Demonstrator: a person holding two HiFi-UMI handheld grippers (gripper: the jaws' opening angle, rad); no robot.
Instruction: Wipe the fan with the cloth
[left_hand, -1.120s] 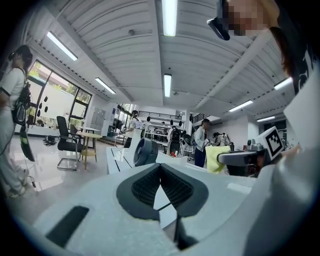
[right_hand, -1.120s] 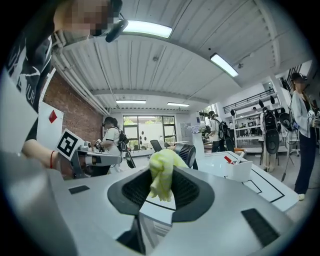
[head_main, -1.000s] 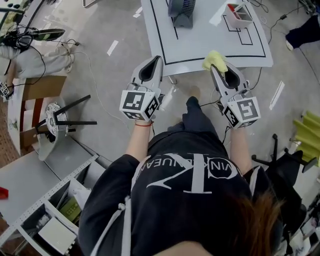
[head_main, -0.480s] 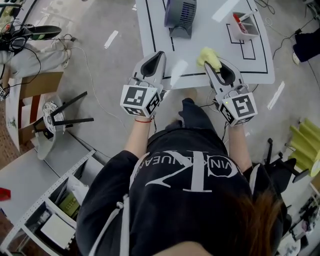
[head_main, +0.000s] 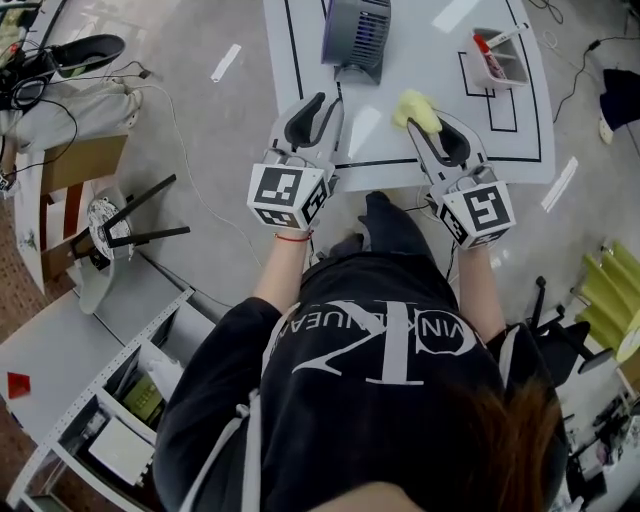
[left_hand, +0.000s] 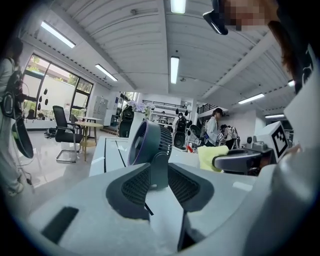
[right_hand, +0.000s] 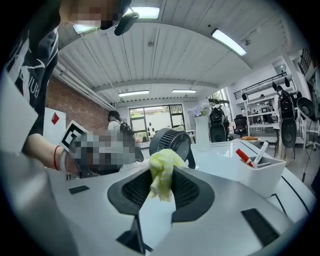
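Observation:
A dark grey desk fan (head_main: 356, 35) stands on the white table (head_main: 400, 90) with black lines, seen close ahead as the fan (left_hand: 145, 142) and the fan (right_hand: 170, 140) in both gripper views. My right gripper (head_main: 425, 130) is shut on a yellow-green cloth (head_main: 415, 108), and the cloth (right_hand: 162, 172) is bunched between the jaws of the right gripper (right_hand: 161, 187). My left gripper (head_main: 318, 105) hangs over the table's near edge, just short of the fan's base. The jaws of the left gripper (left_hand: 159, 182) are opening with nothing between them.
A white bin (head_main: 497, 55) with a red marker sits on the table's right. On the floor to the left are a black stool (head_main: 110, 235), a cardboard box (head_main: 70, 170) and cables. A grey shelf unit (head_main: 110, 400) stands at lower left.
Both grippers have moved forward from over the floor to over the table's near edge, closer to the fan. The cloth has stayed in the right gripper.

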